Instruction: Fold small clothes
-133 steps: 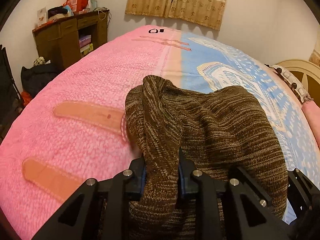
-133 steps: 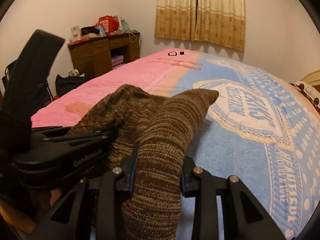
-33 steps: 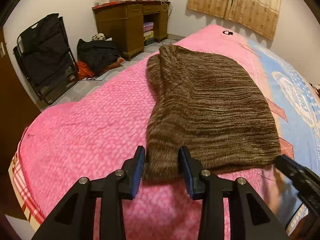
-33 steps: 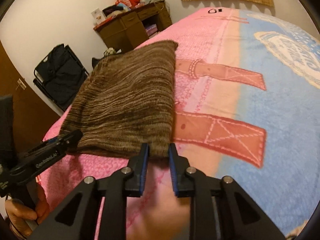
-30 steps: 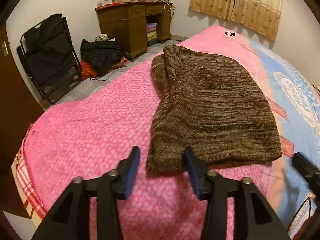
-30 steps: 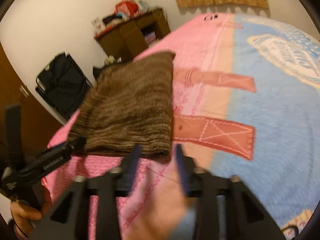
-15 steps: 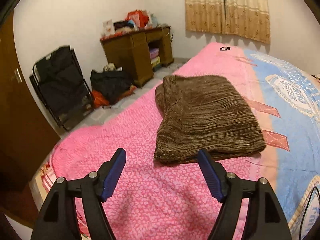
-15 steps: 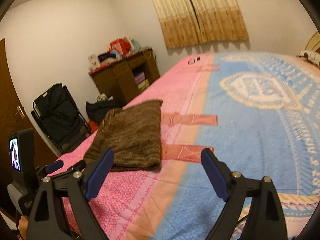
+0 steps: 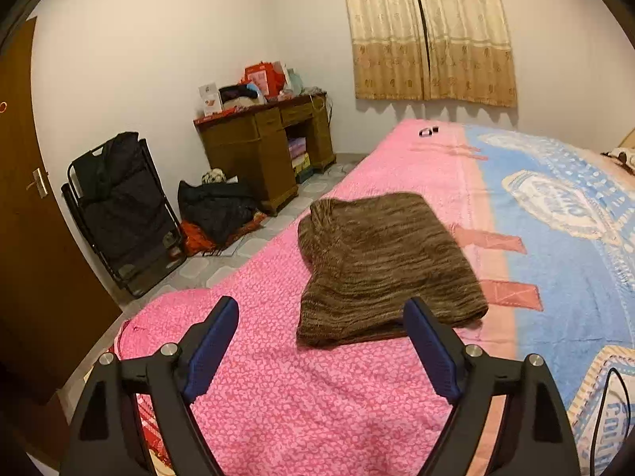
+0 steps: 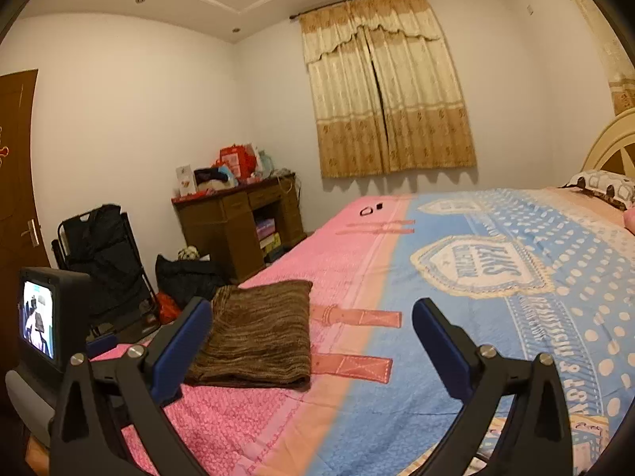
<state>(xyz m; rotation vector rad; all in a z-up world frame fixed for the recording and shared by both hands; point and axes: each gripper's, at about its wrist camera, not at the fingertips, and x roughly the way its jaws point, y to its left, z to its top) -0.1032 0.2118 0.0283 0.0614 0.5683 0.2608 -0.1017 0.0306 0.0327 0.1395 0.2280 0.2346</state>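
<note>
A brown knitted garment (image 9: pixel 381 265) lies folded into a flat rectangle on the pink part of the bed cover (image 9: pixel 301 408). It also shows in the right wrist view (image 10: pixel 258 333). My left gripper (image 9: pixel 321 345) is wide open and empty, held back from the garment's near edge and above the bed. My right gripper (image 10: pixel 313 341) is wide open and empty, raised above the bed to the right of the garment. Neither gripper touches the cloth.
The bed cover is pink on the left and blue (image 10: pixel 516 297) on the right. A wooden desk (image 9: pixel 266 154) with clutter, a black bag (image 9: pixel 214 210) and a folded black chair (image 9: pixel 119 210) stand left of the bed. Small dark items (image 10: pixel 371 209) lie at the far edge.
Both grippers let go of the garment's near corners, opened wide, and pulled back and up. The garment stays folded flat on the bed.
</note>
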